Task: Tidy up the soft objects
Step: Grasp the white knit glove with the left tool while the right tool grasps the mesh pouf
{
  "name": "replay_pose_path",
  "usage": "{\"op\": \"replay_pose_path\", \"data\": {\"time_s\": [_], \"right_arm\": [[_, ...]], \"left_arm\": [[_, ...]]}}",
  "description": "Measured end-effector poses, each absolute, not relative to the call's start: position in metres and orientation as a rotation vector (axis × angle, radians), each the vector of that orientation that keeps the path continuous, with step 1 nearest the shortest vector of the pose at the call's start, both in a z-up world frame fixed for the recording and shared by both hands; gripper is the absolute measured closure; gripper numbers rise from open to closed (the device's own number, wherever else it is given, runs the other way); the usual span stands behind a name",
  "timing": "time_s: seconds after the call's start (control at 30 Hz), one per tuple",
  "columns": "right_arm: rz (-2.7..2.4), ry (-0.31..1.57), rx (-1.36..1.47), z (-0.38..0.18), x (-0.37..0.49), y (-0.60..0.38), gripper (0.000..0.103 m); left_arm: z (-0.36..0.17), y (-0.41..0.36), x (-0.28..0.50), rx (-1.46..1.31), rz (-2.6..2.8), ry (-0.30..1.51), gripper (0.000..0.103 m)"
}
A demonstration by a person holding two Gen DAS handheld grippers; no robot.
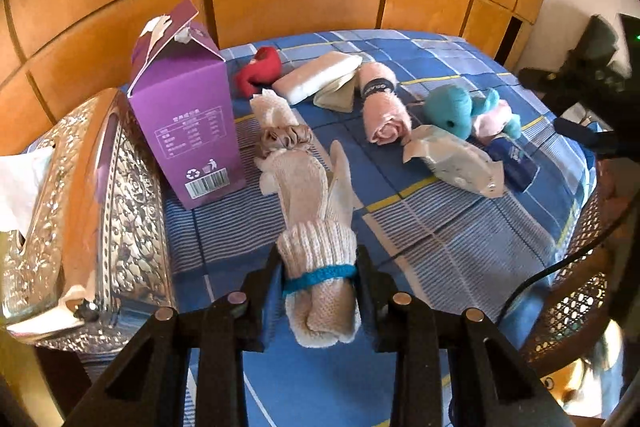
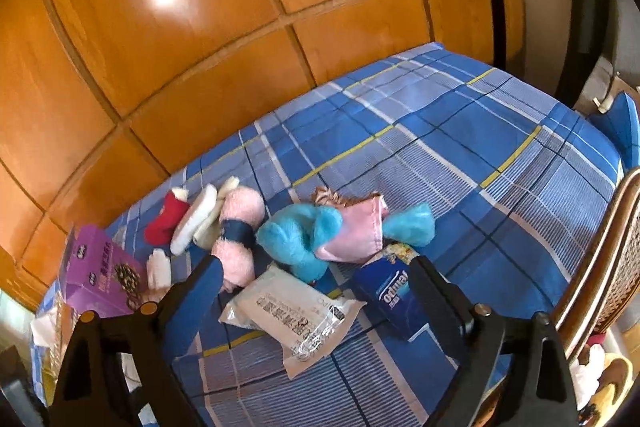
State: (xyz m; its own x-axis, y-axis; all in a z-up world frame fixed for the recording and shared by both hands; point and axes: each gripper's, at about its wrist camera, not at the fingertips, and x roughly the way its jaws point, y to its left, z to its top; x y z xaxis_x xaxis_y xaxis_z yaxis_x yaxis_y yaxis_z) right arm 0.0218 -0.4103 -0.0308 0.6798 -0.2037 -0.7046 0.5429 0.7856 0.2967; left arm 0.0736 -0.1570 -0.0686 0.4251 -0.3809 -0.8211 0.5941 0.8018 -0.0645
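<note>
My left gripper [image 1: 320,281] is shut on the blue-banded cuff of a beige knitted glove [image 1: 308,195], whose fingers stretch away over the checked bedspread [image 1: 440,227]. Just beyond it lie a beige scrunchie [image 1: 284,139] and a pale cloth [image 1: 272,109]. My right gripper [image 2: 320,287] stands open above a wet-wipes pack [image 2: 296,311] and a dark blue tissue pack [image 2: 388,291], pressing on neither. Behind them lie a blue plush toy [image 2: 296,235] with a pink cloth [image 2: 356,231], a rolled pink towel [image 2: 240,227], a white pad [image 2: 194,223] and a red sock [image 2: 168,217].
A purple carton [image 1: 188,123] stands upright left of the glove, and beside it is an ornate silver tissue box [image 1: 92,211]. Wooden panelling [image 2: 200,47] backs the bed. A cane chair [image 2: 600,267] stands at the bed's right edge. The bedspread's right half [image 2: 460,155] is bare.
</note>
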Motion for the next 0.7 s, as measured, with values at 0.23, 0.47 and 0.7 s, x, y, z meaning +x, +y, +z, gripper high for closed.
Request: {"op": "replay_pose_path", "data": {"time_s": [0.23, 0.47, 0.7], "right_arm": [[-0.310, 0.859, 0.398, -0.042, 0.054, -0.386, 0.018], [-0.136, 0.988, 0.454, -0.070, 0.096, -0.360, 0.039], [0.018, 1.036, 0.498, -0.085, 0.149, -0.323, 0.039]], "left_arm": [[-0.063, -0.145, 0.065, 0.215, -0.626, 0.936, 0.070], [-0.056, -0.129, 0.054, 0.183, -0.637, 0.910, 0.070], [-0.048, -0.113, 0.051, 0.139, -0.634, 0.900, 0.070]]}}
